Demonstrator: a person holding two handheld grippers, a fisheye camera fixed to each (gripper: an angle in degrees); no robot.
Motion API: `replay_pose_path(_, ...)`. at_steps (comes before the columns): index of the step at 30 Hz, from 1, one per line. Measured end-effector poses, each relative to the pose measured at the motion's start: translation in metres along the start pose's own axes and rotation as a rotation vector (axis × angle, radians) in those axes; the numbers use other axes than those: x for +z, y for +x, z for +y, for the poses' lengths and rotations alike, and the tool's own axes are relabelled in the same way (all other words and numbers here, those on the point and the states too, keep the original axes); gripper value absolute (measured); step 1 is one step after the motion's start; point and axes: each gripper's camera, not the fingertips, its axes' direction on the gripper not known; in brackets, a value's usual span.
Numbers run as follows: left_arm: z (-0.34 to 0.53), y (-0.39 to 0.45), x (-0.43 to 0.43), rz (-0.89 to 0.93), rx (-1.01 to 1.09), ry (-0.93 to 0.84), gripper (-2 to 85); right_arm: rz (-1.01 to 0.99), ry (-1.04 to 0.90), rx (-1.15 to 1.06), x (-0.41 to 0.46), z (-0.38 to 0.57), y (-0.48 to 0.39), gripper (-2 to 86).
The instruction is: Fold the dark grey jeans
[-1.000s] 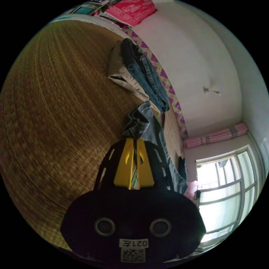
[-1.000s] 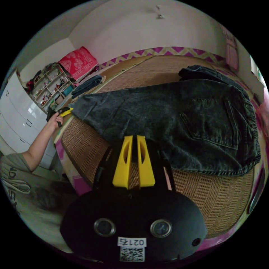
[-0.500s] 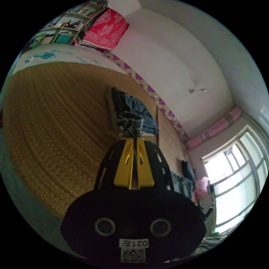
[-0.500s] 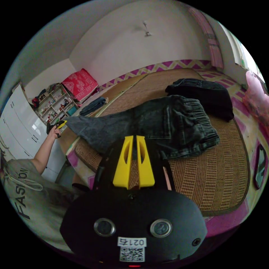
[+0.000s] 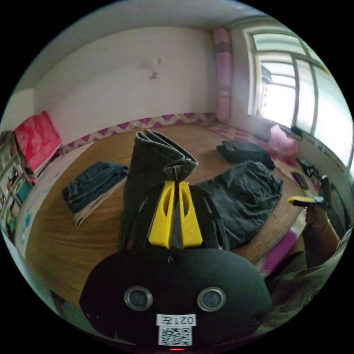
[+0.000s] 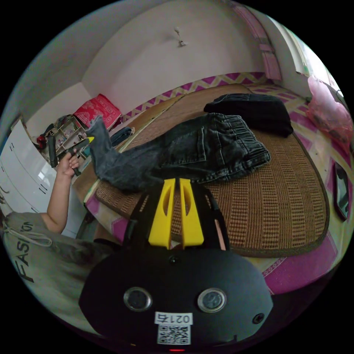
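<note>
Right gripper view showed the woven mat (image 6: 280, 206) ahead of the right gripper (image 6: 176, 181), whose jaws stood nearly closed and empty, short of the dark grey jeans (image 6: 191, 151), whose waist lay flat just beyond. The left gripper (image 5: 176, 184) was clamped on the lifted leg hem (image 5: 158, 155). By my reckoning, folding had barely begun.
</note>
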Motion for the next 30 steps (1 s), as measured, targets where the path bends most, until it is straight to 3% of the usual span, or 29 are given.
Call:
replay_pose_path(4,0.031,0.100,0.123,0.029,0.131,-0.290,-0.9,-0.004,0.005,0.025,-0.010,0.015,0.013,0.9)
replay_pose_path(10,0.040,0.157,0.103,0.000,0.134,-0.133,-0.8,-0.010,0.025,0.093,-0.028,0.034,0.044,1.7)
replay_pose_path(14,0.055,0.198,0.140,-0.026,0.243,-0.246,-0.2,0.004,0.027,0.128,-0.029,0.036,0.060,3.5)
replay_pose_path(17,0.072,0.203,0.150,-0.001,0.218,-0.241,1.4,-0.021,0.049,0.204,-0.026,0.029,0.074,7.1)
replay_pose_path(21,0.085,0.191,0.137,0.123,0.163,-0.193,6.5,-0.141,0.084,0.476,-0.016,0.019,0.111,11.1)
replay_pose_path(25,0.102,0.166,0.115,0.100,0.081,-0.187,8.8,-0.156,0.176,0.665,-0.008,0.012,0.136,12.2)
replay_pose_path(30,0.125,0.128,0.085,0.067,0.004,-0.181,3.3,-0.225,0.298,0.843,0.015,-0.001,0.156,10.5)
